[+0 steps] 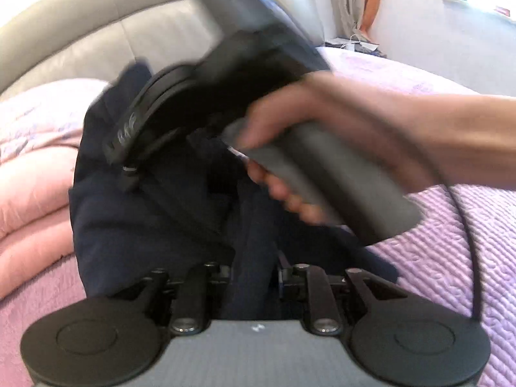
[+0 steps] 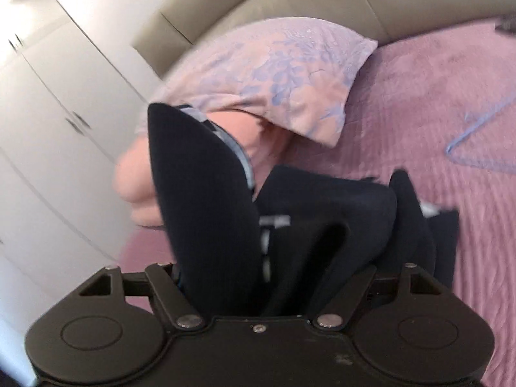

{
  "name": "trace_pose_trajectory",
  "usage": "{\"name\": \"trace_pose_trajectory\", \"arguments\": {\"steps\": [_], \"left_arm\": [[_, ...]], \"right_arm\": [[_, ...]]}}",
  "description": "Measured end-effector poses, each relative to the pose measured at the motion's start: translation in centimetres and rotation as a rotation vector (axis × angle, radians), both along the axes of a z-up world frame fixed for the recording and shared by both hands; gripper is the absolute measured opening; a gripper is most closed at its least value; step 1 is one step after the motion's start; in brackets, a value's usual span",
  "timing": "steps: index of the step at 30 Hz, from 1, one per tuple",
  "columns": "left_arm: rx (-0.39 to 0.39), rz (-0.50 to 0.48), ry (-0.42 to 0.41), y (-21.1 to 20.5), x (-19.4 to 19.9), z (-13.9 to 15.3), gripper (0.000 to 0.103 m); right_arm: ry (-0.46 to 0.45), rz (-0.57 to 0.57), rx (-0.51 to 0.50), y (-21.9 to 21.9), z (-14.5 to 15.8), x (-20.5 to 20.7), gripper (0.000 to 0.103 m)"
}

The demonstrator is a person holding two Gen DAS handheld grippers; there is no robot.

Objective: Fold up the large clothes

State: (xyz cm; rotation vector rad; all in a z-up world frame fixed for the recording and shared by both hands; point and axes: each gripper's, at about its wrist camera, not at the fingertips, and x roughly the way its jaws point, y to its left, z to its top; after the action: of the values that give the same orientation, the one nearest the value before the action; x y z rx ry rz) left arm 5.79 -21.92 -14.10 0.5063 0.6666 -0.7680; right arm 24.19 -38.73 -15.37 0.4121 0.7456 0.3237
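Observation:
A dark navy garment [image 1: 135, 225] lies bunched on the purple bedspread [image 1: 451, 258]. In the left wrist view a strip of it runs up between the narrow jaws of my left gripper [image 1: 254, 267], which is shut on it. Above, a hand [image 1: 290, 119] holds the other tool by its grey handle [image 1: 322, 174], blurred, over the cloth. In the right wrist view the garment [image 2: 200, 177] rises in thick folds out of my right gripper [image 2: 274, 258] and hides both fingers. The cloth looks sharp while the room is blurred, and the gripper is shut on the bunched cloth.
A folded pink quilt [image 1: 32, 177] and a flowered pillow [image 2: 274, 74] lie by the grey headboard [image 1: 96, 32]. White wardrobe doors [image 2: 48, 80] stand beside the bed. A blue hanger [image 2: 477, 142] lies on the bedspread. A black cable [image 1: 467, 242] trails from the handle.

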Motion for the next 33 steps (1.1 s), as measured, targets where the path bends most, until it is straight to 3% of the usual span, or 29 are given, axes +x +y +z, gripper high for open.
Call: {"name": "trace_pose_trajectory", "arguments": {"steps": [1, 4, 7, 8, 10, 11, 12, 13, 15, 17, 20, 21, 22, 23, 24, 27, 30, 32, 33], "left_arm": [[-0.019, -0.024, 0.013, 0.2, -0.5, 0.8, 0.027], [-0.075, -0.077, 0.085, 1.4, -1.5, 3.3, 0.040], [-0.179, -0.083, 0.224, 3.9, -0.9, 5.7, 0.049], [-0.210, -0.066, 0.249, 4.7, -0.2, 6.3, 0.051], [-0.232, 0.003, 0.249, 6.1, 1.4, 6.9, 0.051], [-0.224, 0.048, 0.238, 6.6, 2.4, 6.8, 0.051], [-0.198, 0.081, 0.230, 6.8, 3.3, 6.2, 0.049], [-0.145, 0.112, 0.239, 6.7, 4.5, 5.1, 0.048], [-0.065, 0.145, 0.308, 6.4, 6.2, 2.4, 0.039], [-0.068, 0.147, 0.364, 6.4, 6.8, 0.3, 0.039], [-0.028, 0.087, 0.311, 5.9, 5.5, 0.1, 0.039], [-0.012, 0.065, 0.299, 5.8, 5.3, 0.1, 0.039], [-0.012, 0.058, 0.312, 6.1, 5.2, 0.2, 0.039], [-0.019, 0.058, 0.334, 6.3, 5.3, 0.2, 0.039], [-0.028, 0.060, 0.353, 7.0, 5.5, 0.3, 0.039], [-0.074, 0.072, 0.431, 8.6, 6.8, 0.0, 0.039], [-0.075, 0.035, 0.441, 9.0, 6.1, -0.9, 0.040], [-0.034, 0.021, 0.381, 8.3, 5.0, -0.9, 0.040], [-0.028, 0.027, 0.370, 8.1, 4.6, -0.8, 0.040]], "right_arm": [[-0.037, -0.023, -0.052, 0.5, 0.6, -0.1, 0.022], [-0.063, -0.071, 0.001, -1.4, 0.9, 0.2, 0.021], [0.080, -0.176, 0.161, -6.2, -3.0, 1.2, 0.022], [0.143, -0.171, 0.191, -7.4, -4.7, 1.6, 0.024], [0.212, -0.177, 0.289, -9.8, -6.7, 1.2, 0.043], [0.213, -0.188, 0.350, -10.8, -6.9, 0.6, 0.051], [0.214, -0.206, 0.390, -11.4, -6.6, 0.0, 0.068], [0.205, -0.212, 0.400, -11.9, -6.0, -0.8, 0.076], [0.209, -0.183, 0.363, -12.1, -4.8, -1.7, 0.080], [0.259, -0.154, 0.318, -11.6, -4.5, -2.3, 0.083], [0.342, -0.096, 0.207, -9.5, -4.5, -2.7, 0.083], [0.314, -0.082, 0.129, -8.7, -4.0, -3.2, 0.082], [0.279, -0.093, 0.089, -8.1, -3.4, -4.0, 0.055], [0.253, -0.130, 0.101, -7.9, -2.6, -5.0, 0.036], [0.238, -0.148, 0.152, -8.1, -1.9, -5.9, 0.025], [0.146, -0.150, 0.294, -9.1, -0.2, -8.2, 0.020], [0.281, -0.205, 0.248, -10.4, -4.5, -8.5, 0.020], [0.310, -0.235, 0.351, -12.0, -7.5, -8.8, 0.020], [0.308, -0.239, 0.403, -12.6, -7.7, -9.0, 0.028]]}}
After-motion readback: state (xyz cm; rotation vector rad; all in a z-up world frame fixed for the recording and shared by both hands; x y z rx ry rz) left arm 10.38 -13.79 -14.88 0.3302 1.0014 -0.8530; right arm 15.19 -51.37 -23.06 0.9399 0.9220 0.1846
